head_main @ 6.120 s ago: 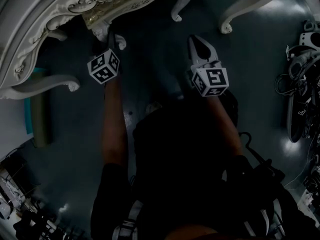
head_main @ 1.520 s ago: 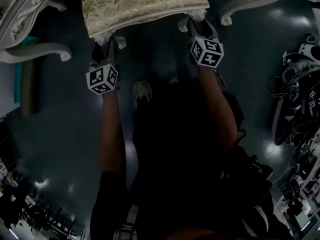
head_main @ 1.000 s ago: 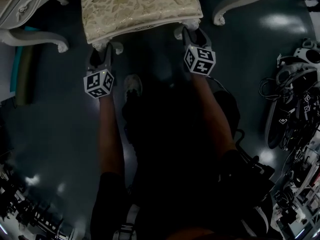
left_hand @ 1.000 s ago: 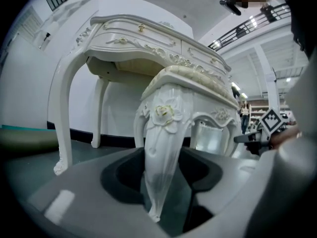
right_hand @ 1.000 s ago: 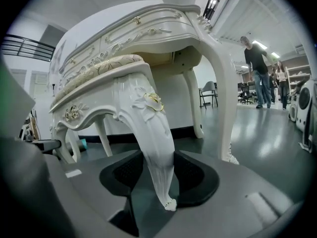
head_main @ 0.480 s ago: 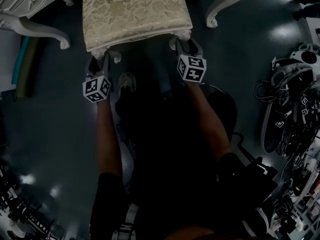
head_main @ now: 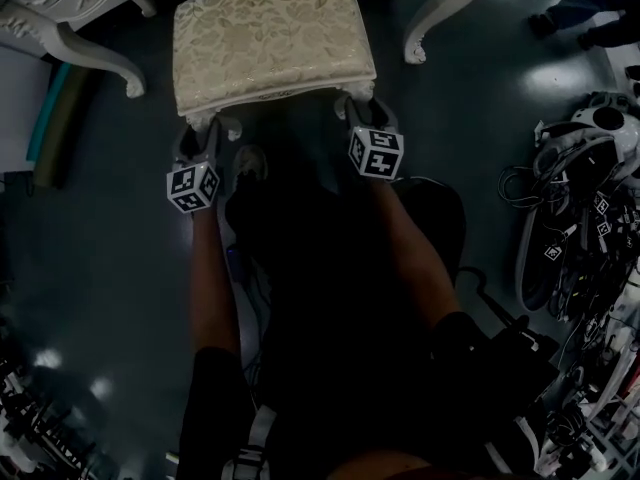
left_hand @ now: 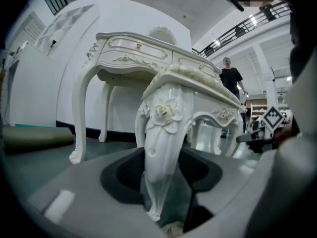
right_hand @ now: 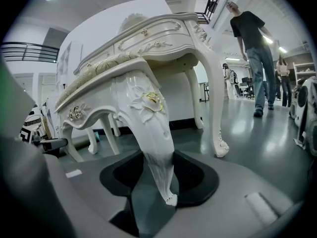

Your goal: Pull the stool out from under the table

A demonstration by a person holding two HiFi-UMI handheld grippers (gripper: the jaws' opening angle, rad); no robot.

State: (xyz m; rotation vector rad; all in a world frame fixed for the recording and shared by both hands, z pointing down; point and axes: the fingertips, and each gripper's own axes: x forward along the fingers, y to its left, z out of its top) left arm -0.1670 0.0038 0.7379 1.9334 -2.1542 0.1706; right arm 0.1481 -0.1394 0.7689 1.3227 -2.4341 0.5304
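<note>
The stool [head_main: 272, 36] has a gold floral cushion and white carved legs; it stands on the dark floor, out in front of the white table [head_main: 90, 53]. My left gripper [head_main: 200, 136] is shut on the stool's near left leg [left_hand: 161, 148], which runs down between its dark pads. On the near right leg [right_hand: 156, 148] my right gripper [head_main: 362, 110] is shut in the same way. In the left gripper view the left gripper [left_hand: 161, 177] shows the leg's foot just above the floor. The right gripper [right_hand: 159, 177] shows the same.
The ornate white table [left_hand: 133, 51] rises behind the stool, with one curved leg [head_main: 440, 13] at the right. A green roll [head_main: 55, 133] lies at the left. Cables and equipment [head_main: 580, 238] are heaped at the right. A person [right_hand: 255, 48] walks in the background.
Both grippers have moved back toward the person, holding the stool's front legs. The stool has come out from under the table, and its whole seat now shows.
</note>
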